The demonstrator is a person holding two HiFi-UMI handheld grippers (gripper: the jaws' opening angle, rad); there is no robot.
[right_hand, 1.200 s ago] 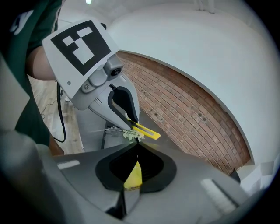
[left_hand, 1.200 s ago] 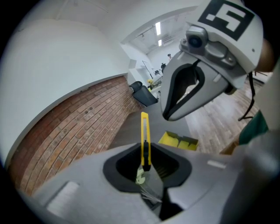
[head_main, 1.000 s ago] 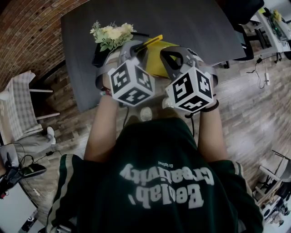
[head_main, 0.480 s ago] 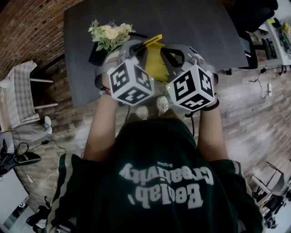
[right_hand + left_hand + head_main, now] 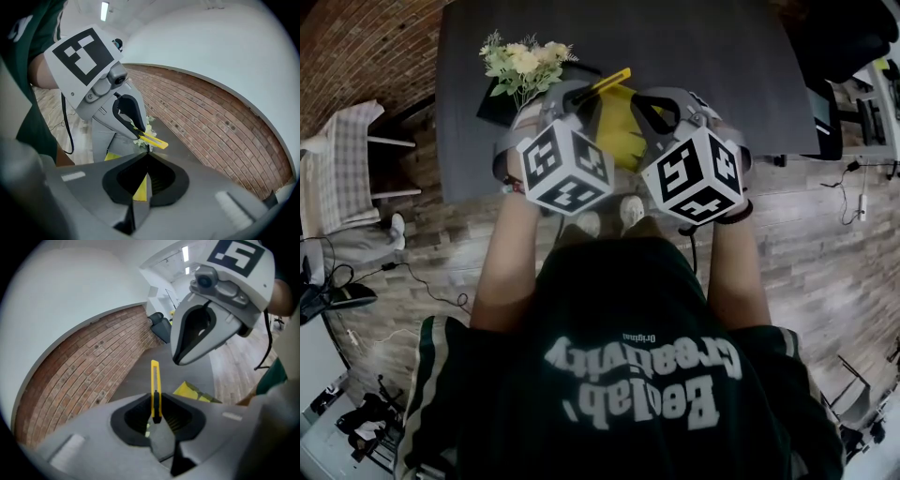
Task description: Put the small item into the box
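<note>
My left gripper (image 5: 581, 97) is shut on a slim yellow utility knife (image 5: 610, 82), which sticks out beyond its tips over the near edge of the dark table (image 5: 694, 47). In the left gripper view the knife (image 5: 154, 389) stands clamped between the jaws. An open yellow box (image 5: 623, 139) lies on the table just beyond and between both grippers. It shows again as the yellow box (image 5: 194, 391) right of the knife. My right gripper (image 5: 642, 101) hovers beside the left one, its jaws shut with nothing between them; its tips (image 5: 146, 158) meet above the box (image 5: 139, 190).
A bunch of pale flowers (image 5: 520, 66) on a dark base sits at the table's near-left corner, close to the left gripper. A chair (image 5: 342, 178) stands on the wooden floor to the left. Desks and cables lie at the far right.
Both grippers stay side by side over the box with the knife still held. The person's feet have shifted and the table sits slightly lower in view.
</note>
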